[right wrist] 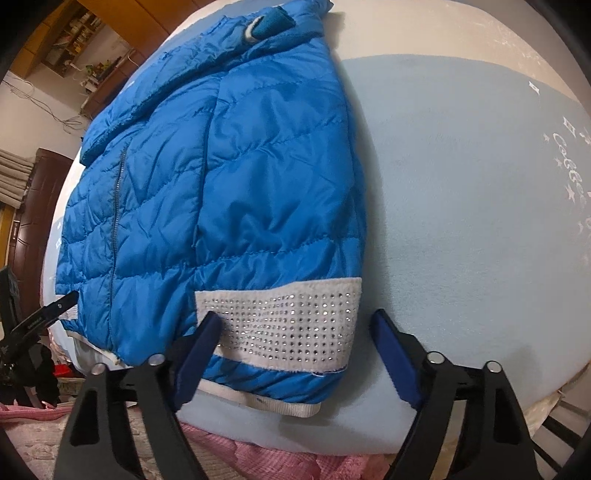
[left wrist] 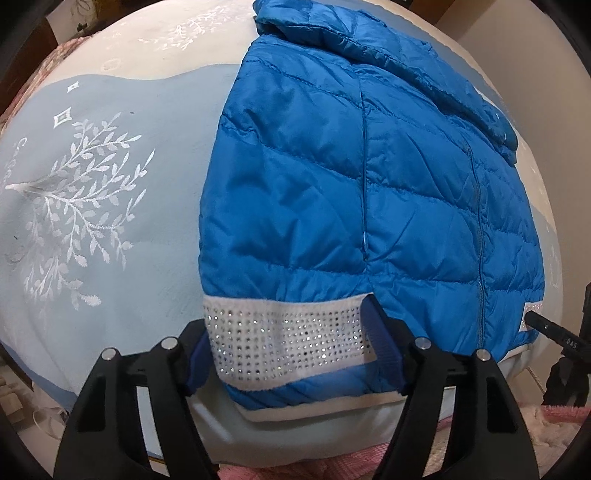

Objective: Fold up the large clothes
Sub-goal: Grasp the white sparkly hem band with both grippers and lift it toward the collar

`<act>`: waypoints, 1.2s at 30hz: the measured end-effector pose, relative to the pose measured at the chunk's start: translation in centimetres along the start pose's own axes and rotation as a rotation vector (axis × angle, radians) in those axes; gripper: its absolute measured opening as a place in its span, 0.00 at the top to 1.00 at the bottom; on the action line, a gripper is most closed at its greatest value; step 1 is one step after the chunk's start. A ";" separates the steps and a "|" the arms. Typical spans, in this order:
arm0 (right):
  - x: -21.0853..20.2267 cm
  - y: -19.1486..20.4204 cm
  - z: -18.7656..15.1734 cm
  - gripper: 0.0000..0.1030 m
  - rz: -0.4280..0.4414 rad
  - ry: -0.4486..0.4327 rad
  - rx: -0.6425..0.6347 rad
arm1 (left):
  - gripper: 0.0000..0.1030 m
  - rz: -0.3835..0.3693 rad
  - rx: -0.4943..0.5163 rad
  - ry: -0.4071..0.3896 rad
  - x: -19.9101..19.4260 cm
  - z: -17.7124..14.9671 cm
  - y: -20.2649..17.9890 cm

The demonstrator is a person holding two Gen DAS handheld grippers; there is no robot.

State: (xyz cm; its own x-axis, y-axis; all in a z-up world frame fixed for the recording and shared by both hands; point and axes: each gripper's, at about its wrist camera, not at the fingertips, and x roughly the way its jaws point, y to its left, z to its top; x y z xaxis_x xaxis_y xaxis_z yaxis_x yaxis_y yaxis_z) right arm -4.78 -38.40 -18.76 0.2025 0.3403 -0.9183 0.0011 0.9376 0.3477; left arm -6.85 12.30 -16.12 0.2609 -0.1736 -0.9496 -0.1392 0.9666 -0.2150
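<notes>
Two grippers are pointing down at a blue puffy jacket that is lying flat on a light blue blanket w/ white leaf pics.

Left gripper: its jaws are standing apart, one on each side of a white cuff w/ rows of shiny dots. This cuff is sitting right between the blue pads. The pads are at the cuff's edges, but it is hard to tell if they are pressing on it yet. More blue jacket is poking out under the cuff, close to the gripper. The rest of the jacket is stretching away in front and to the right of it.

Right gripper: its jaws are apart too. The left pad is lying on the other white dotted cuff. The right pad is just past the cuff's edge, over the bare blanket. Not clamped.

The jacket's zip is running away from the right gripper, off to its left. The collar is at the far end.

White writing on the blanket is far to the right of the right gripper; it is looking like "Ca…" w/ stars, too curly to read. The other gripper's black tip has small letters, maybe "DAS".

A pink fuzzy cloth is lying under the grippers, near the blanket's edge.
</notes>
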 end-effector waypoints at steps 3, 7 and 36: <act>0.2 0.6 0.2 0.40 0.014 0.002 -0.004 | 0.39 0.009 0.003 0.000 -0.2 0.1 0.1; 0.2 1.0 0.5 0.51 0.028 0.000 -0.007 | 0.45 0.019 0.005 0.000 -0.4 0.3 0.1; -2.3 -1.4 2.2 0.88 0.278 -0.004 0.025 | 0.89 -0.138 -0.037 -0.024 -3.4 0.3 3.3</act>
State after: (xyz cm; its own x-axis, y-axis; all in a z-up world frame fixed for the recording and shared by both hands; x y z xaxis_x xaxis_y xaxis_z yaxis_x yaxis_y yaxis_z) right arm -3.15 -40.64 -16.67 0.2020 0.5842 -0.7861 -0.0310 0.8060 0.5911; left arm -7.93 16.15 -13.51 0.3028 -0.2992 -0.9049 -0.1356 0.9263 -0.3516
